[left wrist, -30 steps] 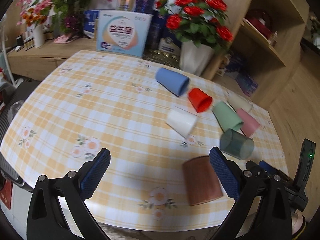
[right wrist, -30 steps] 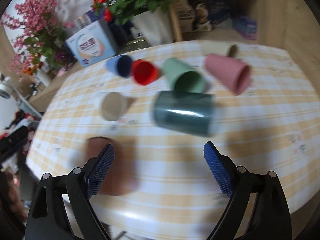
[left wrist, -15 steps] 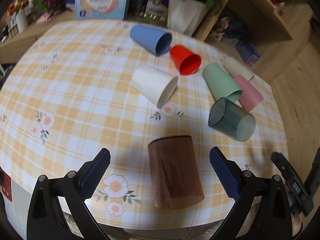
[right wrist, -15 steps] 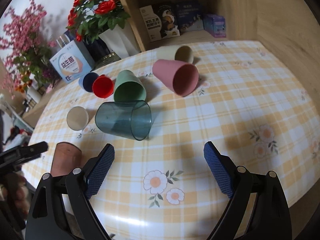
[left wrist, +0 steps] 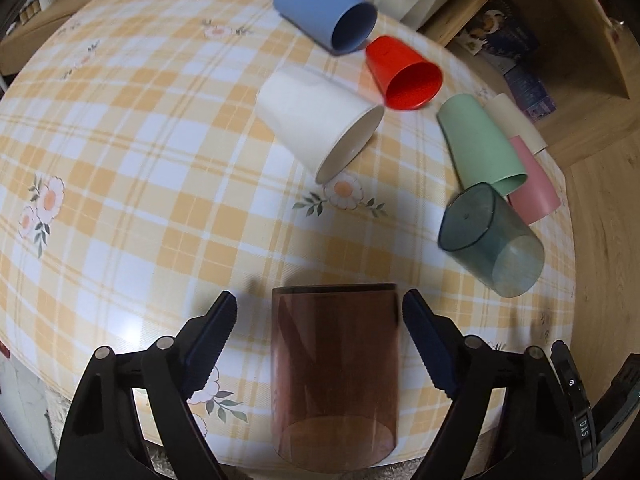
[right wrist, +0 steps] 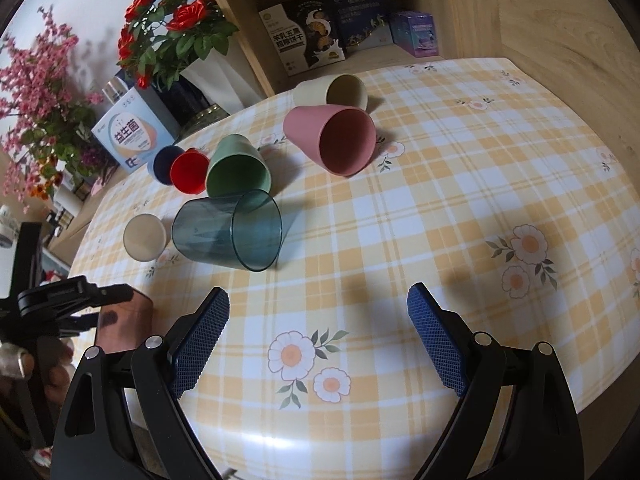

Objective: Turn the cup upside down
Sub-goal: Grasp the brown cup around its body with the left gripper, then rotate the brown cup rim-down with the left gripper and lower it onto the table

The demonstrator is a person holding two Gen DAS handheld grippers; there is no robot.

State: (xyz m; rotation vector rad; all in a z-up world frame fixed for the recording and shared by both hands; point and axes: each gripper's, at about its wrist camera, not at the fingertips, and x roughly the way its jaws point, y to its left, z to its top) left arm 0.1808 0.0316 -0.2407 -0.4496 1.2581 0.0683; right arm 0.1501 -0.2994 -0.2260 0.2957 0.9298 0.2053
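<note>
A translucent brown cup (left wrist: pixel 334 376) lies on its side near the table's front edge, mouth toward me. My left gripper (left wrist: pixel 319 312) is open, one finger on each side of the cup, not touching it. The brown cup also shows in the right wrist view (right wrist: pixel 124 322), partly hidden by the left gripper. My right gripper (right wrist: pixel 318 312) is open and empty above the checked tablecloth (right wrist: pixel 400 240), to the right of the cups.
Several cups lie on their sides: teal clear (left wrist: pixel 490 240), white (left wrist: pixel 316 120), red (left wrist: pixel 404 74), blue (left wrist: pixel 326 14), green (left wrist: pixel 478 146), pink (right wrist: pixel 332 140), cream (right wrist: pixel 332 90). A flower vase (right wrist: pixel 216 80), boxes and a wooden shelf (right wrist: pixel 360 8) stand behind the table.
My left gripper has moved forward and down, so the brown cup now lies between its open fingers. My right gripper has shifted slightly closer to the table.
</note>
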